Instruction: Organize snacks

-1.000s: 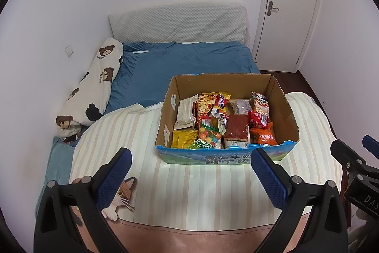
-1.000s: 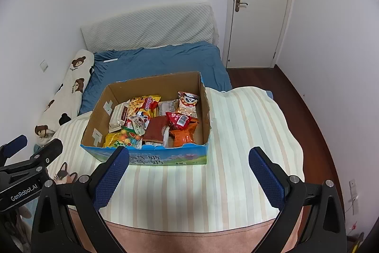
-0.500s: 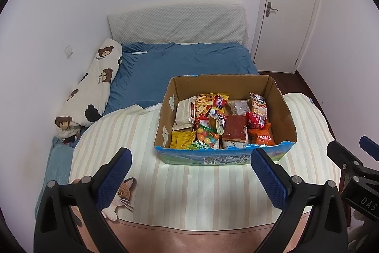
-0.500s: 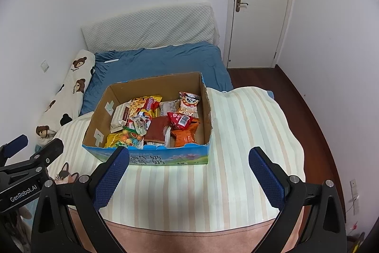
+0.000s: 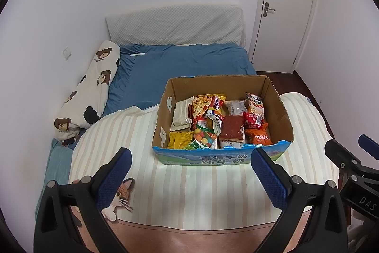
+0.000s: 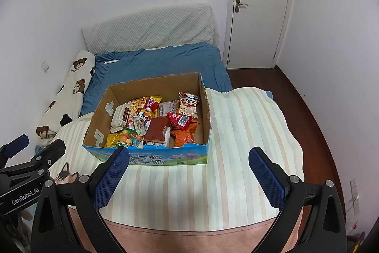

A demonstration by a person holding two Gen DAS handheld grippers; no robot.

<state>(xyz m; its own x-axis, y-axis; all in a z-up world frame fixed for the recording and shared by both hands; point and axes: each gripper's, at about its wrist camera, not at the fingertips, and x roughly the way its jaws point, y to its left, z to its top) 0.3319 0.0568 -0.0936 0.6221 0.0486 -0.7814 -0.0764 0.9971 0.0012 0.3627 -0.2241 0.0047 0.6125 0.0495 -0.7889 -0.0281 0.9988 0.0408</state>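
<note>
An open cardboard box with a blue printed front stands on the striped blanket. It also shows in the right wrist view. It holds several snack packets: a white pack, a yellow-red bag, a yellow packet, a dark red pack and an orange bag. My left gripper is open and empty, in front of the box. My right gripper is open and empty, in front of the box's right half.
A blue bed sheet lies behind the box, with a bear-print bolster at the left wall and a white headboard cushion. A closed white door is at the back right. Dark wood floor is to the right.
Both grippers have shifted slightly, so the box sits a little lower and nearer in the views. Both stay open and empty.
</note>
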